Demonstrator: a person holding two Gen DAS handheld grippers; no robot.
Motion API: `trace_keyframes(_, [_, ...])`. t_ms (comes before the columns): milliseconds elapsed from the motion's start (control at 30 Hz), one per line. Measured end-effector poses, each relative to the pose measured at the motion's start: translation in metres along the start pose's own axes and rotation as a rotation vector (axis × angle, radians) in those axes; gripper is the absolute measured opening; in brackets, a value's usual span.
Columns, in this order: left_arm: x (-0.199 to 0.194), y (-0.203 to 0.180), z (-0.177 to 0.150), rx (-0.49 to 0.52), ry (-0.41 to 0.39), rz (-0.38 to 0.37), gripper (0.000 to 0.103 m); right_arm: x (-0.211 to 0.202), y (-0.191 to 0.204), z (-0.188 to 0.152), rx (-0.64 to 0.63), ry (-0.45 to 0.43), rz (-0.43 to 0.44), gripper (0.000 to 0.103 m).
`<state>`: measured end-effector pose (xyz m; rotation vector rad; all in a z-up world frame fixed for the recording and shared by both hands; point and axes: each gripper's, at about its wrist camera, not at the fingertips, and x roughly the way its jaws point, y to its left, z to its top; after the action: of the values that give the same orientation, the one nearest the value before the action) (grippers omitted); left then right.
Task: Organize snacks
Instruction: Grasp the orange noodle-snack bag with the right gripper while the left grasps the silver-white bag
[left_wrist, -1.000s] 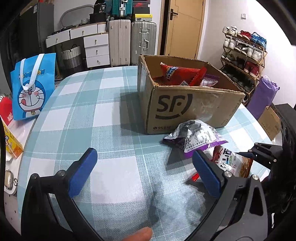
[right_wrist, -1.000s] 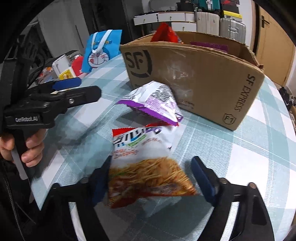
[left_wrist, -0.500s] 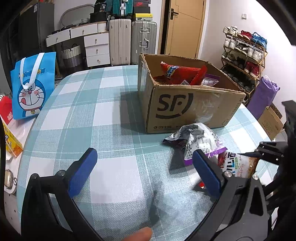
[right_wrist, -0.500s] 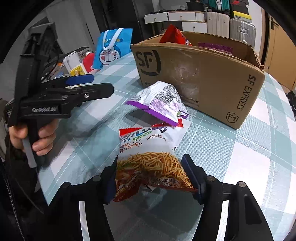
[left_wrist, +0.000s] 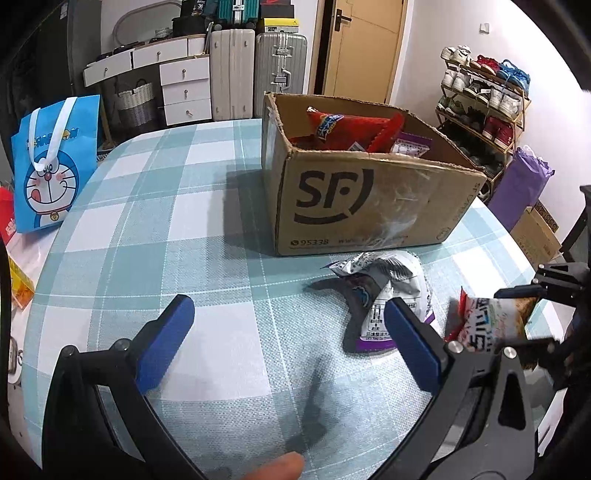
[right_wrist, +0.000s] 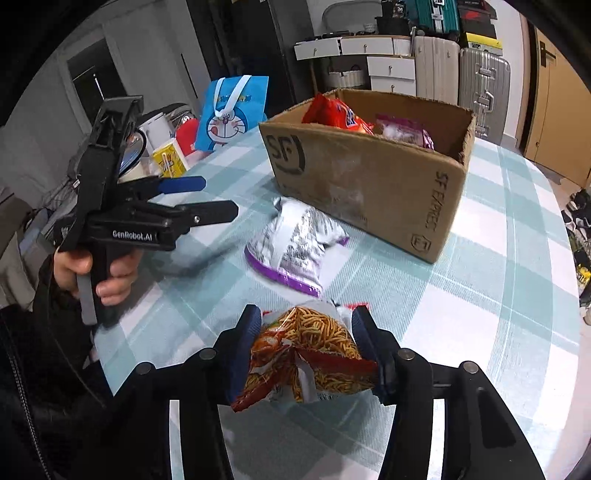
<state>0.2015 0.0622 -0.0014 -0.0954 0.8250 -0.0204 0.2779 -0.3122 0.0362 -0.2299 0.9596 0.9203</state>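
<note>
Right gripper (right_wrist: 303, 350) clamped on the noodle snack bag (right_wrist: 306, 354), jaws just closing further, pads now pressing the crumpled pack from both sides where a second ago the bag lay flat on the table between wide jaws. Bag now lifted off the checked tablecloth (right_wrist: 498, 295). Left gripper (left_wrist: 288, 332) wide apart with nothing between the blue pads (left_wrist: 166, 343), hovering over the cloth much as before.

From the left wrist view only: printed back of the held bag (left_wrist: 487, 325) at the far right edge, pinched in the right gripper (left_wrist: 532, 317); shoe rack (left_wrist: 484, 99) and purple bag (left_wrist: 521, 188) beyond the table. From the right wrist view only: noodle picture on the bag's front, the person's hand (right_wrist: 92, 273) around the left gripper's (right_wrist: 207, 199) handle, and a yellow carton (right_wrist: 170, 162) by the table edge.

Silver-and-purple snack bag (right_wrist: 295, 247) lying on the cloth between the held bag and the cardboard box (right_wrist: 369, 177), just beside the box's front wall. Red packet (right_wrist: 332, 110) and purple packet (right_wrist: 402, 133) already inside the box. Blue cartoon gift bag (right_wrist: 229, 114) upright at the table's far left; suitcases (left_wrist: 258, 74) and white drawers (left_wrist: 173, 85) against the back wall. In the left wrist view, right finger of that gripper covering part of the silver-and-purple bag (left_wrist: 384, 291).
</note>
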Motion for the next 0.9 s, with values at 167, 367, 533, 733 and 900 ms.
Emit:
trace_keyframes(167, [0.005, -0.007, -0.001, 0.010, 0.012, -0.011, 0.102, 0.010, 0.003, -0.011, -0.031, 0.063, -0.011, 0.059])
trace_keyframes(367, [0.012, -0.016, 0.002, 0.013, 0.027, -0.038, 0.102, 0.029, 0.003, -0.012, -0.024, 0.094, -0.007, 0.062])
trace_keyframes(533, [0.013, -0.026, 0.006, 0.024, 0.026, -0.051, 0.102, 0.023, 0.000, -0.012, -0.029, 0.061, -0.021, 0.055])
trace_keyframes(733, [0.018, -0.046, 0.006, 0.044, 0.024, -0.069, 0.102, -0.009, -0.020, -0.010, 0.028, -0.026, -0.053, 0.054])
trace_keyframes(900, [0.029, -0.064, 0.007, 0.094, 0.050, -0.089, 0.102, -0.023, -0.042, -0.006, 0.113, -0.084, -0.106, 0.054])
